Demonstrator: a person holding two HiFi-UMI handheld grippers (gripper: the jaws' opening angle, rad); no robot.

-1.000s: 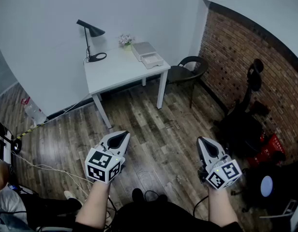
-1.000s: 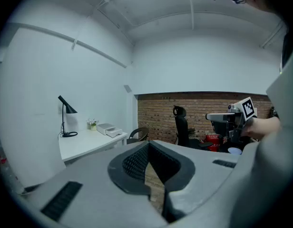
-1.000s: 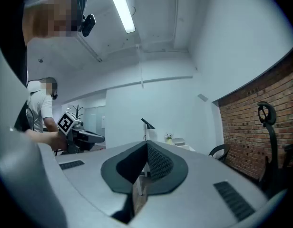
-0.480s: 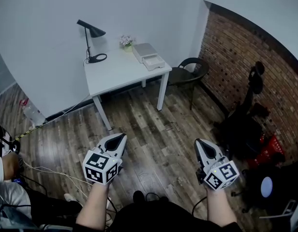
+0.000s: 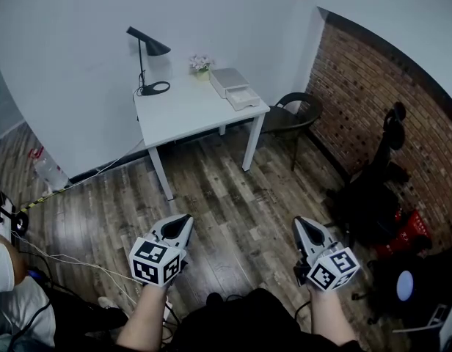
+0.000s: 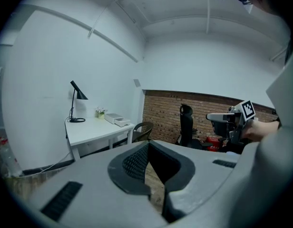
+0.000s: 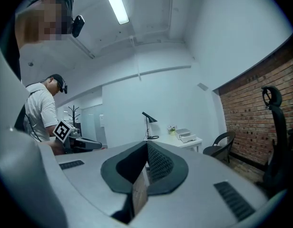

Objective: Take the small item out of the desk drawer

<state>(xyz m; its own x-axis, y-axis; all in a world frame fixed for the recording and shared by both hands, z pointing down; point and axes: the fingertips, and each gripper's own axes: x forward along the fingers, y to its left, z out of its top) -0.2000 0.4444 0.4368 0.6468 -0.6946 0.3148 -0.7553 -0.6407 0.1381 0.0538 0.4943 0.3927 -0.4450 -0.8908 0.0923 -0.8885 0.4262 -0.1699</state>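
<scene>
- Room: white walls, a plank floor [image 5: 233, 189], and a brick wall [image 5: 387, 101] on the right side.
- Counter [image 5: 186, 112]: white, set against the back wall.
- On the counter, from the left: a black lamp [image 5: 147, 59], a small potted plant [image 5: 202, 64], then a white drawer unit [image 5: 227, 80] at the right end.
- Drawer [image 5: 245, 99]: the lower one stands pulled partly out. Its contents are too small to make out.
- Left tongs [image 5: 185, 219]: held low over the floor, well apart from the counter. The two halves are closed together with nothing between them.
- Right tongs [image 5: 301, 223]: level with the left pair, also over the floor, closed and empty.
- Black chair [image 5: 293, 111]: just beside the counter's right end.
- Office chair [image 5: 378, 174]: against the brick wall.
</scene>
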